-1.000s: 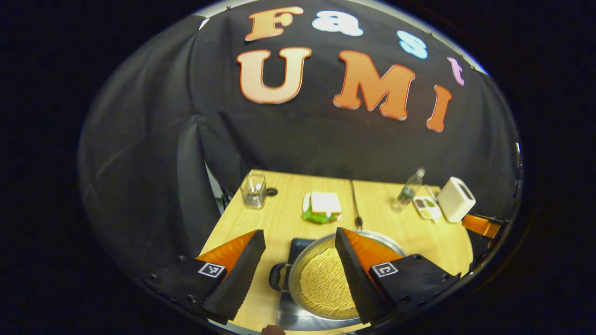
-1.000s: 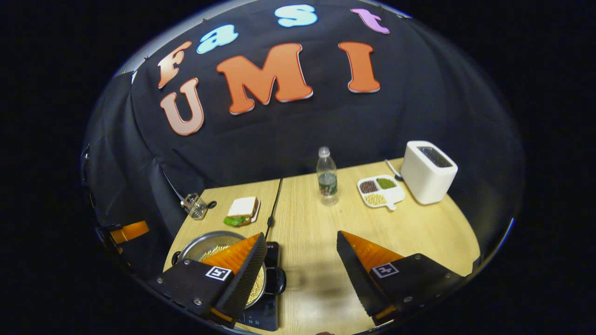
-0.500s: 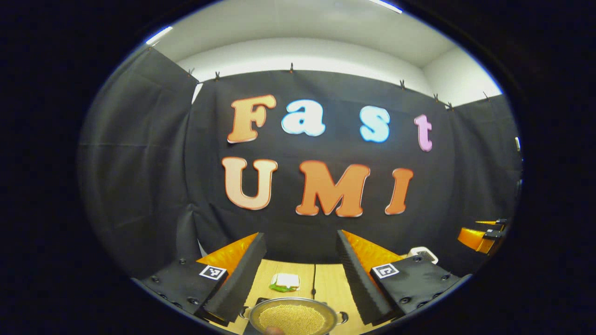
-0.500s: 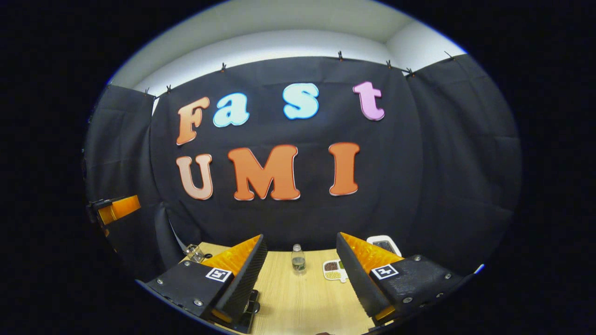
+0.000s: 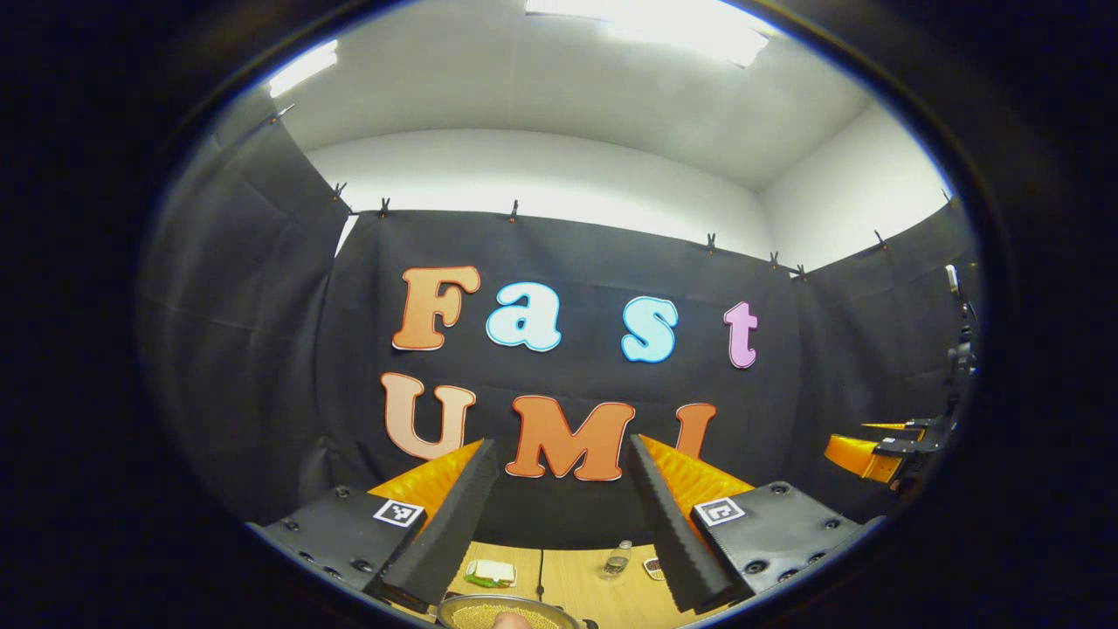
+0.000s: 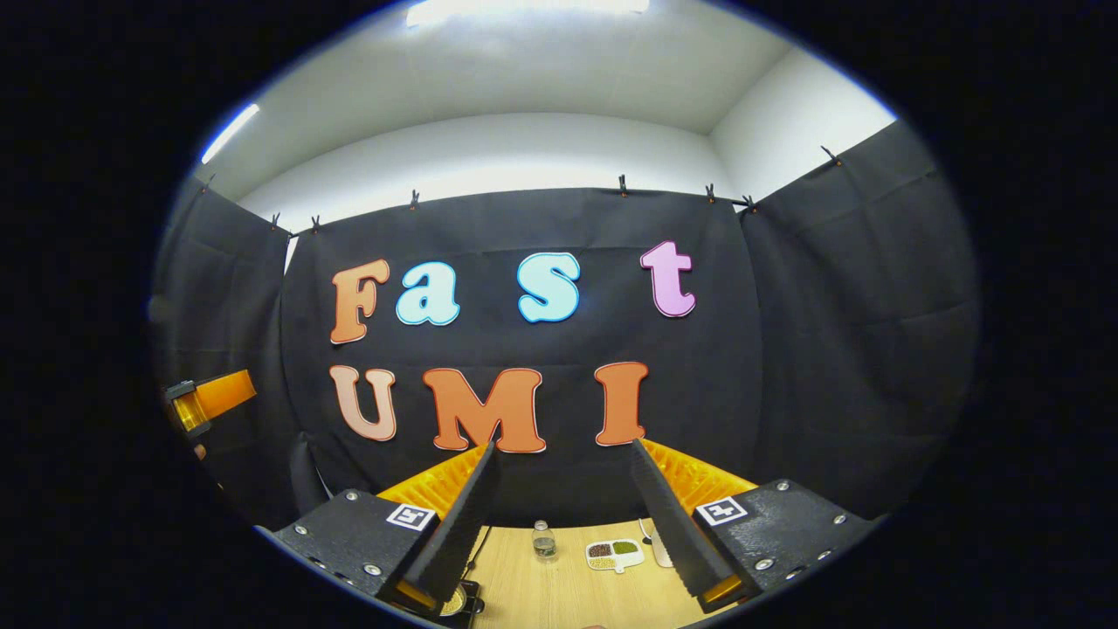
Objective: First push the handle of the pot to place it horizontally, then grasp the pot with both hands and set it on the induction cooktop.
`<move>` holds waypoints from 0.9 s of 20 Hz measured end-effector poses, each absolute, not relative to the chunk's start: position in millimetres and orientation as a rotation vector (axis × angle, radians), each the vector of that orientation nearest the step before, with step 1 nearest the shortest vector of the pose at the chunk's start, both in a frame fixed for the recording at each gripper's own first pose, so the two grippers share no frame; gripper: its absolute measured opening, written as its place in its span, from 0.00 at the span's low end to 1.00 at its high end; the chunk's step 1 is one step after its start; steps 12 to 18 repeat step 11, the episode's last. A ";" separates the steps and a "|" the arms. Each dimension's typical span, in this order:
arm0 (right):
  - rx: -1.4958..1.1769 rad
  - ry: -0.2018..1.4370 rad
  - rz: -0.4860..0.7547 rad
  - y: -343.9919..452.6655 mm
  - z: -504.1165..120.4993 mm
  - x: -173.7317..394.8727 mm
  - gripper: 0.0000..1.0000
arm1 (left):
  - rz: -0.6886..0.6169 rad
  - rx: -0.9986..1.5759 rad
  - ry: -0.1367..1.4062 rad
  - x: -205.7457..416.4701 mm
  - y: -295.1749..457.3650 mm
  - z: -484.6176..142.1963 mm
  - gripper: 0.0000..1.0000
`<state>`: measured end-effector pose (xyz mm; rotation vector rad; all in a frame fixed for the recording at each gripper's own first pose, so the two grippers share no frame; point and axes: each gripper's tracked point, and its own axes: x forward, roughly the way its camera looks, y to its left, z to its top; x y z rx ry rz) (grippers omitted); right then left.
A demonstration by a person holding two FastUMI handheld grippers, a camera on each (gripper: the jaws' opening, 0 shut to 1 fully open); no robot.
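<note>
both my tongs are raised and point at the black cloth wall (image 6: 786, 349), clipped up under a white wall and a lit ceiling (image 5: 559, 96), with the pale wood table (image 6: 559, 594) far below. my left tongs (image 5: 559, 524) and right tongs (image 6: 563, 524) each stand apart, holding nothing. the pot (image 5: 489, 614), full of small yellow grains, sits at the bottom edge of the left gripper view, near a sandwich (image 5: 489, 573) and a bottle (image 5: 617, 559); its label is too small to read.
</note>
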<state>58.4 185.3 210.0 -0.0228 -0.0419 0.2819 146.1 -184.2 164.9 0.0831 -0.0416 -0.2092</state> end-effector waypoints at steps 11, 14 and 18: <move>-0.011 -0.043 0.304 195.9 210.6 60.7 0.99 | -0.179 0.086 -0.036 154.9 -170.4 152.6 0.96; -0.011 -0.043 0.304 195.9 210.6 60.7 0.99 | -0.179 0.086 -0.036 154.9 -170.4 152.6 0.96; -0.011 -0.043 0.304 195.9 210.6 60.7 0.99 | -0.179 0.086 -0.036 154.9 -170.4 152.6 0.96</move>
